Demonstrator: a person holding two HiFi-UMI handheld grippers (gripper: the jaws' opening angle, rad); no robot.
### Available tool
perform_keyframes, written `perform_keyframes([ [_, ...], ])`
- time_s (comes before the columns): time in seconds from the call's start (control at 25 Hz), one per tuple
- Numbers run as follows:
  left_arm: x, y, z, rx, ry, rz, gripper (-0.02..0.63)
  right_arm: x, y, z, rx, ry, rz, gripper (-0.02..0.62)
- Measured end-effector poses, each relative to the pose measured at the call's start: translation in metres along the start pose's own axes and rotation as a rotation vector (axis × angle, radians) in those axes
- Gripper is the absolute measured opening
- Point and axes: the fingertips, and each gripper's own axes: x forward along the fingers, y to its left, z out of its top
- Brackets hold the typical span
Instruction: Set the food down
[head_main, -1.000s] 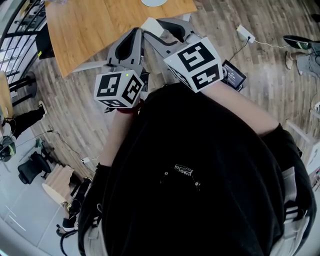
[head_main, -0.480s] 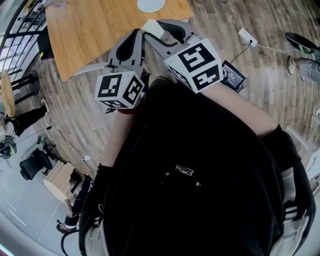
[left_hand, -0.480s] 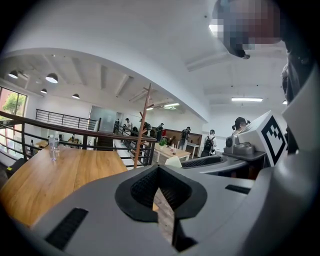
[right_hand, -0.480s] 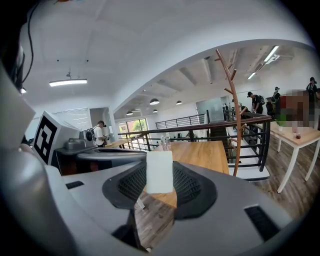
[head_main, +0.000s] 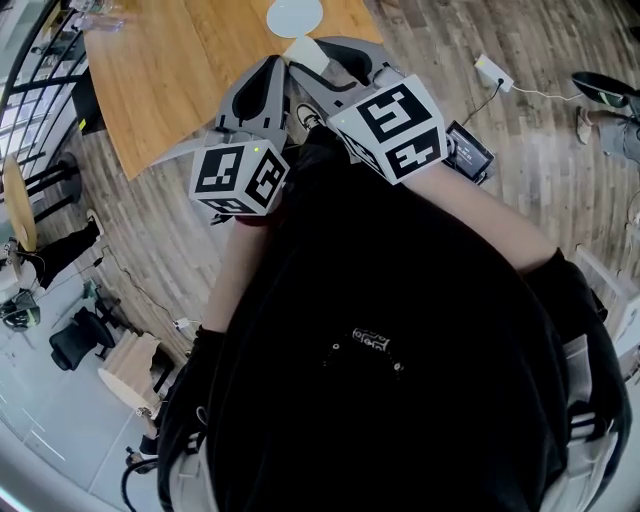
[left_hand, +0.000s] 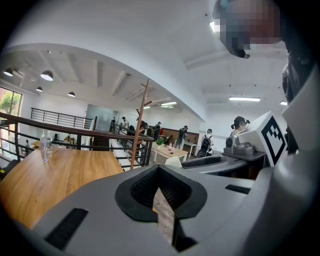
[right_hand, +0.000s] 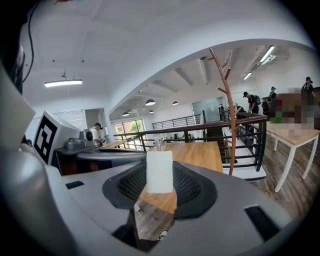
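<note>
My right gripper (head_main: 312, 55) is shut on a white rectangular block of food (head_main: 305, 52), which stands upright between the ribbed pads (right_hand: 195, 187) in the right gripper view, the block (right_hand: 159, 172) filling the middle of the gap. My left gripper (head_main: 274, 66) hangs close beside it on the left, its jaws meeting at the tip (left_hand: 157, 171) with nothing between them. Both point over the near edge of a wooden table (head_main: 170, 70). A white plate (head_main: 294, 15) lies on the table just beyond the grippers.
Clear bottles (left_hand: 46, 146) stand at the table's far end. A black railing (head_main: 40, 60) runs along the table's left side, with a bare wooden coat stand (right_hand: 227, 100) by it. A white power strip (head_main: 492, 68) lies on the plank floor to the right.
The table and the white plate have come nearer in the head view. Both grippers have travelled forward together, the block still held.
</note>
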Motion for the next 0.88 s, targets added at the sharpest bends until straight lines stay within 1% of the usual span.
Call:
perform_keyframes([
  [0.36, 0.048, 0.018, 0.016, 0.023, -0.003, -0.072, 0.005, 0.026, -0.042, 0.016, 0.025, -0.017, -0.070, 0.170],
  [0.88, 0.084, 0.099, 0.046, 0.021, 0.005, -0.152, 0.005, 0.109, -0.058, 0.054, 0.030, 0.002, -0.148, 0.170],
])
